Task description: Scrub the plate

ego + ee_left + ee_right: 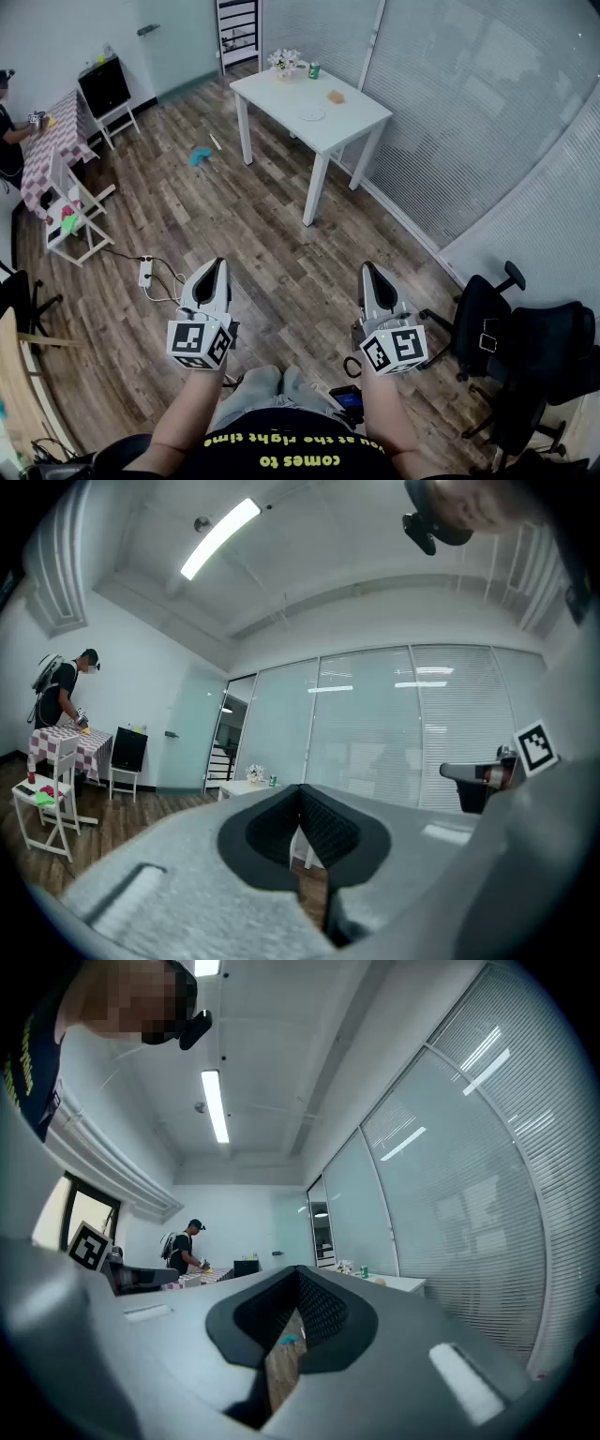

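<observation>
A round white plate (312,114) lies on the white four-legged surface (354,117) in the upper middle of the head view, well apart from both grippers. Near it sit a small orange sponge (336,96), a green can (314,70) and a bunch of white flowers (284,62). Wood-plank floor (272,216) stretches between, with a blue scrap (198,156) and a white power strip (146,272) on it. Black office chairs (487,328) stand at lower right. The left gripper (220,264) and right gripper (367,270) sit at lower centre, level, with the jaws of each clenched on nothing. Only the gripper views show the ceiling strip lights (220,536) and a second person (64,697) standing full-length at a checked tablecloth (56,747). The plate can be made out only in the head view.
</observation>
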`<state>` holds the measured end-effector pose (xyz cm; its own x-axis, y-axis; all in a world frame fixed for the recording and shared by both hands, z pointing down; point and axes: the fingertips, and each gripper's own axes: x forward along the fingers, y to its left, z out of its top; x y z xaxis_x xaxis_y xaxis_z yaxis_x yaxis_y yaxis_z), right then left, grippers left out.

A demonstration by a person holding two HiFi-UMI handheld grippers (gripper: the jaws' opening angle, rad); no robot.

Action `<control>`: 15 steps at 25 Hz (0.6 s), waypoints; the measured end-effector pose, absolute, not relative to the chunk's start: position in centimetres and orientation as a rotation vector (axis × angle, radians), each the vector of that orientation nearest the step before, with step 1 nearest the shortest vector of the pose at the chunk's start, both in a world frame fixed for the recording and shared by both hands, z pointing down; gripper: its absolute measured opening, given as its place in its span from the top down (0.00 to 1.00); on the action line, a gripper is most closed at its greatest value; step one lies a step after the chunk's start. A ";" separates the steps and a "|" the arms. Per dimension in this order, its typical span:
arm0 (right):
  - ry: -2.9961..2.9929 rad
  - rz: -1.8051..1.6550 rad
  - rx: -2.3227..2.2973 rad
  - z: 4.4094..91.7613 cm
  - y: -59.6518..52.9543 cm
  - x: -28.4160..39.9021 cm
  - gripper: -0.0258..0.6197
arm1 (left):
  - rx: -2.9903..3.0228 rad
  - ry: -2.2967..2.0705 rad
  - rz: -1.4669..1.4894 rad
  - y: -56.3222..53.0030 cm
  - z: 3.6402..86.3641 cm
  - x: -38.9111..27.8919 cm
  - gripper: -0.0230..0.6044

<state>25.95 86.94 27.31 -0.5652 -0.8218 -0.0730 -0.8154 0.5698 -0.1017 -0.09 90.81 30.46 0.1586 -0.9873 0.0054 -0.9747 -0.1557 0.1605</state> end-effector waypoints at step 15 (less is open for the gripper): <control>2.693 -0.105 -1.358 27.0 86.3 24.5 0.95 | 2.270 -1.962 -0.151 90.5 30.8 -0.2 0.96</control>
